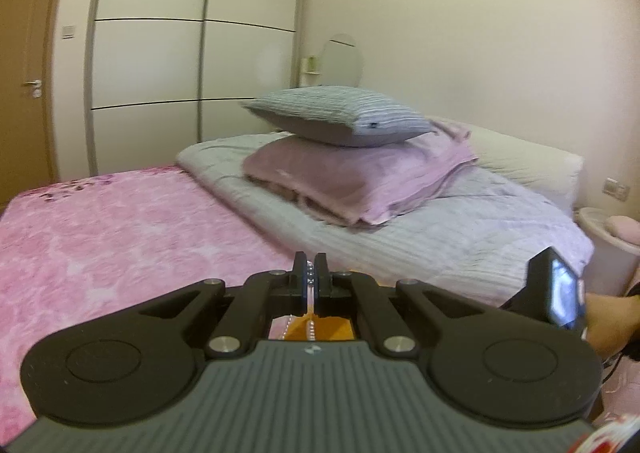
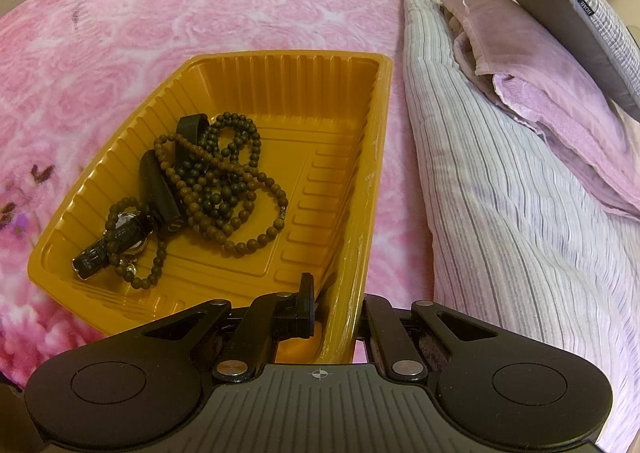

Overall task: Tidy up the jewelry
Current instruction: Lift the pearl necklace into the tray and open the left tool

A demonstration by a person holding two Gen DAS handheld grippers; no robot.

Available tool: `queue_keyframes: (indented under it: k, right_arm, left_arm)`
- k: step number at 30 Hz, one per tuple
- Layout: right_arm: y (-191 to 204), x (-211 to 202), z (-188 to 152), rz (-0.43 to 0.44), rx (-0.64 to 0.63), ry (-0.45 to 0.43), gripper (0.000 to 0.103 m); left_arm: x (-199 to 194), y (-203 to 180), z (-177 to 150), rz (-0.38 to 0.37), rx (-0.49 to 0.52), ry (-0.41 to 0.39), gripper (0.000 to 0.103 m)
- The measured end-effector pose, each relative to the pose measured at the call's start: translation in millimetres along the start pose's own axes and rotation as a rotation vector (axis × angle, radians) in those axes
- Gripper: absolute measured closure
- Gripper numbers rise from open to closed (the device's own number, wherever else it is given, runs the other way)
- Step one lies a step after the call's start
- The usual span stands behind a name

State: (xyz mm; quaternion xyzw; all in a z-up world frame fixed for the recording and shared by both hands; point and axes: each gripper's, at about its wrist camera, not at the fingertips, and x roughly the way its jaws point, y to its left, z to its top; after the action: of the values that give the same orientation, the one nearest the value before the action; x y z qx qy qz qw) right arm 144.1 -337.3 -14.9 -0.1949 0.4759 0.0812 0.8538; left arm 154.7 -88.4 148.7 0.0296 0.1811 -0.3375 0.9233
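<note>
An orange plastic tray [image 2: 352, 189] lies on the pink bedspread. In it lie dark wooden bead strings [image 2: 224, 181] and a black watch [image 2: 124, 237]. My right gripper [image 2: 334, 305] is shut on the tray's near right rim, one finger [image 2: 307, 301] inside the wall, the other hidden behind it. My left gripper [image 1: 310, 277] is shut on a pearl necklace [image 1: 310, 327], held up above the bed. The pearls hang down between the fingers, over a patch of the orange tray [image 1: 336, 330] seen below. The right gripper's body [image 1: 556, 293] shows at the right edge.
A folded striped grey quilt [image 2: 500, 181] lies right beside the tray, with a lilac blanket [image 2: 560, 93] and a grey pillow [image 2: 560, 1] stacked on it. The pink bedspread [image 2: 200, 5] stretches to the left. A wardrobe [image 1: 180, 53] and a door [image 1: 24, 73] stand beyond the bed.
</note>
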Motion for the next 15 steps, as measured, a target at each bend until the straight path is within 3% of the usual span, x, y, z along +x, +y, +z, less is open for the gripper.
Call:
queue_keyframes:
  k: [8, 15]
  right_arm:
    - [-1, 0, 0, 0.007, 0.001, -0.005, 0.098]
    - [-1, 2, -1, 0.011, 0.004, -0.007, 0.098]
  left_arm:
    - [40, -32, 2, -0.103, -0.003, 0.04, 0.101]
    - [78, -54, -15, -0.166, -0.006, 0.126, 0.101]
